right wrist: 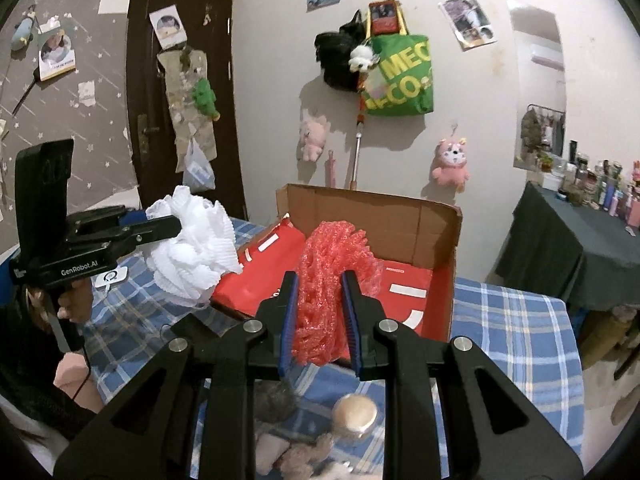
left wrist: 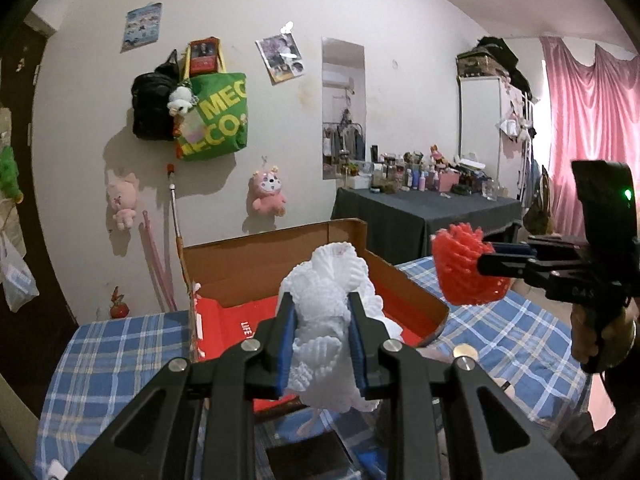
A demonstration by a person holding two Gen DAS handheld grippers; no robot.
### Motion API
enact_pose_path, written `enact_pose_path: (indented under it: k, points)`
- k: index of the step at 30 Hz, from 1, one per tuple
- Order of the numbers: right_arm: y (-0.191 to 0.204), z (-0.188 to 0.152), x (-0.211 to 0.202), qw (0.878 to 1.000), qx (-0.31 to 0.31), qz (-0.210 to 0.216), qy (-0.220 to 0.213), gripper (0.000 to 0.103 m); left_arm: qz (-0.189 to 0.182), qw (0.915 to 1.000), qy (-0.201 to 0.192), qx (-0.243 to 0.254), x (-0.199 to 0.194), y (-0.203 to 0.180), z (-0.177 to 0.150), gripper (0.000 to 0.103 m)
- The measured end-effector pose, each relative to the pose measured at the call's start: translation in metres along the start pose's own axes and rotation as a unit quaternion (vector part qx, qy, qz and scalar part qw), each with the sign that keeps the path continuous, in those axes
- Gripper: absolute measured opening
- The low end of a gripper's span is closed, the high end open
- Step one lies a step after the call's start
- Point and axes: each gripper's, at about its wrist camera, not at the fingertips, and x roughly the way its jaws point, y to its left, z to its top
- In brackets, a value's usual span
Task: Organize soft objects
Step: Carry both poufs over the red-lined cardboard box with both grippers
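Where I hold them low in each frame: my two tongs are both clenched on foam netting.
Left tongs [left wrist: 322, 334]: lower centre of the left wrist view, blue pads pinching the white foam net [left wrist: 330, 320], which bulges above and below the fingers.
Right tongs [right wrist: 320, 320]: lower centre of the right wrist view, gripping the red foam net [right wrist: 330, 280], which stands up between the pads.
Cross views: my left tongs [right wrist: 176, 226] show at middle left of the right view with the white net [right wrist: 192, 256]; my right tongs [left wrist: 486, 256] show at middle right of the left view with the red net [left wrist: 466, 268].
Below the tongs: a round beige object [right wrist: 354, 414] and some small plush items [right wrist: 304, 456], partly hidden, lie at bottom centre.
Bench [right wrist: 516, 336]: covered in blue plaid cloth.
Cardboard box [right wrist: 436, 220]: open, red-lined, at frame centre just beyond both nets.
Far wall: a green tote bag [left wrist: 218, 118] hangs upper left, a pink plush toy [left wrist: 267, 194] below it.
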Motion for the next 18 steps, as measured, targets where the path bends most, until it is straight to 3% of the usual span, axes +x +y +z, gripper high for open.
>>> enact_pose_path:
  k: [9,18]
  points:
    - [-0.027,0.035,0.061,0.998,0.005,0.029,0.057,0.021,-0.042,0.9973,0.060,-0.001,0.066,0.021,0.027,0.026]
    - [-0.068,0.056,0.158,0.990,0.041,0.040,0.132,0.021,-0.060,0.9903,0.125,-0.008,0.155,0.041,0.041,0.026]
